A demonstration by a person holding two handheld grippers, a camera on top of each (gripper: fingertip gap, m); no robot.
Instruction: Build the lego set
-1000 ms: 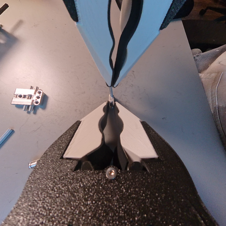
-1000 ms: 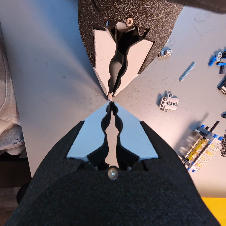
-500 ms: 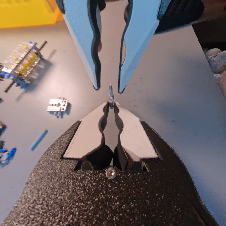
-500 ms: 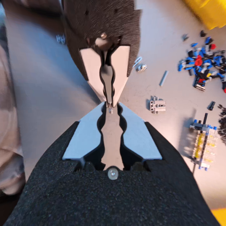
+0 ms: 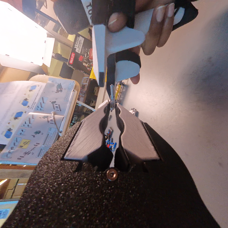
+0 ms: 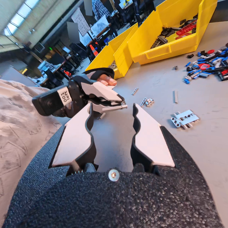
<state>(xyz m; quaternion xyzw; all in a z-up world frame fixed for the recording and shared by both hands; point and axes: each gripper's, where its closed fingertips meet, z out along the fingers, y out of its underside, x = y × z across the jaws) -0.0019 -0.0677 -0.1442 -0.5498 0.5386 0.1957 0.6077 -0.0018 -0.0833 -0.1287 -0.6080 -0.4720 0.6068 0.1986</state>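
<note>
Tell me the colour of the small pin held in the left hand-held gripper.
Shiny silver-grey pin, pinched at the left hand-held gripper tips; clearest in the right wrist view.

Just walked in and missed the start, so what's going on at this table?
A person holds a claw in each hand over a grey table. The left claw is shut on a small silver pin, lifted clear of the table. The right claw is open and empty, right beside that pin. A grey brick assembly, loose bricks and yellow bins sit on the table; an instruction booklet stands propped behind.
</note>
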